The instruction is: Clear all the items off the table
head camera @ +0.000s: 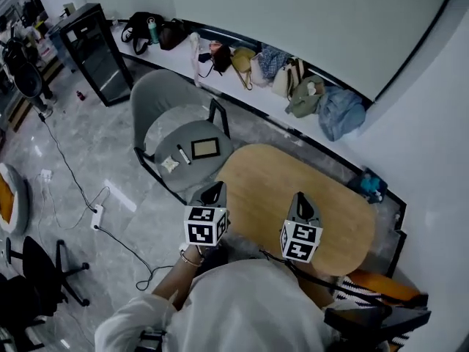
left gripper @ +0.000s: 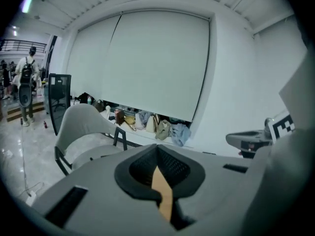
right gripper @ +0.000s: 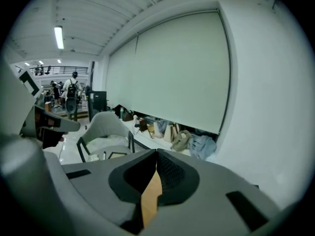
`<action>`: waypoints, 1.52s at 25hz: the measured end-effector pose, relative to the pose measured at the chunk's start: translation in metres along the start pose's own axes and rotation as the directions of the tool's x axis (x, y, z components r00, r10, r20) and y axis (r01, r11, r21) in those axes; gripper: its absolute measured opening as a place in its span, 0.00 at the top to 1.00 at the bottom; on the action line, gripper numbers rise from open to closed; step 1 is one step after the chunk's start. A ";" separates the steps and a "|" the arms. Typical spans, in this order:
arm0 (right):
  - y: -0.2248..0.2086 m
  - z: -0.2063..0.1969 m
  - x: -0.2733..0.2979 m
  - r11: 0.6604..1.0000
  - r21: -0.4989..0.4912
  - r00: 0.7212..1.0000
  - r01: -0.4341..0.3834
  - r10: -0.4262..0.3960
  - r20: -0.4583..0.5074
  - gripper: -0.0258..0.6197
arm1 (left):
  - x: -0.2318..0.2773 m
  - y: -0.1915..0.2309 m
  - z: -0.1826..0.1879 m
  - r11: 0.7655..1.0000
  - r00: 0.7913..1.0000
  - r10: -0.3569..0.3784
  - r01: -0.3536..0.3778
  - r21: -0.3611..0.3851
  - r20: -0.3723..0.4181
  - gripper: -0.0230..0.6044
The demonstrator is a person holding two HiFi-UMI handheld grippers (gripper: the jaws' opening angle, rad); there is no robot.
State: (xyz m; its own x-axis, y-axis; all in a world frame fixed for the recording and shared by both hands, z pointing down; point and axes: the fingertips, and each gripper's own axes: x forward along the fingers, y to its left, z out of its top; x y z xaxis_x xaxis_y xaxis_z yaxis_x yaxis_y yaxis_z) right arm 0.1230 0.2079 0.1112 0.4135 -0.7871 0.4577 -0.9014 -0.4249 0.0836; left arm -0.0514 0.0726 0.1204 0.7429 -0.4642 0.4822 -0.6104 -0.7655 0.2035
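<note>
1. Person's pale shirt (head camera: 242, 306) hides the tabletop's (head camera: 293, 182) near edge.
2. Left hand-held gripper (head camera: 214, 189) and right hand-held gripper (head camera: 300, 198): jaws pressed together, empty.
3. Framed slate (head camera: 205, 148), pen (head camera: 183, 154) and an indistinct pale scrap (head camera: 170, 164) lie on the chair (head camera: 157, 94).

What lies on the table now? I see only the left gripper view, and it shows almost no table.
Observer: The head view shows nothing on the visible part of the table.
Operator: And on the chair?
Observer: A dark framed panel, a marker and a small white thing lie on the chair seat.
Operator: Does the right gripper hold anything?
Observer: No. The right gripper is shut, with nothing between its jaws.
</note>
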 end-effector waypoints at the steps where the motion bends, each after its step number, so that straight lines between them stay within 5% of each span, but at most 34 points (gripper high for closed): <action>1: -0.015 -0.011 -0.012 1.000 0.015 0.999 0.028 -0.027 -0.023 0.92 | 0.005 -0.013 -0.001 1.000 1.000 -0.011 0.011 -0.010 -0.007 0.95; 10: -0.106 -0.026 -0.057 0.965 0.114 0.972 0.236 -0.233 -0.036 0.92 | 0.038 -0.082 0.016 0.981 0.989 -0.146 0.149 0.125 -0.028 0.95; 17: -0.105 -0.004 -0.056 0.962 0.145 0.973 0.232 -0.231 -0.024 0.92 | 0.047 -0.096 0.033 0.963 0.980 -0.198 0.199 0.181 -0.023 0.95; 38: -0.093 -0.005 -0.045 0.950 0.168 0.964 0.264 -0.258 -0.057 0.92 | 0.054 -0.077 0.035 0.958 0.977 -0.208 0.212 0.192 -0.040 0.95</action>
State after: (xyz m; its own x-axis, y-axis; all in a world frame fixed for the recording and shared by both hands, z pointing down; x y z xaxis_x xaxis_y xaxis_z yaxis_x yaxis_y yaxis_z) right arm 0.1873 0.2846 0.0869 0.6241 -0.6242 0.4699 -0.7254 -0.6864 0.0516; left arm 0.0459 0.0907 0.1007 0.8420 -0.2769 0.4631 -0.3749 -0.9174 0.1332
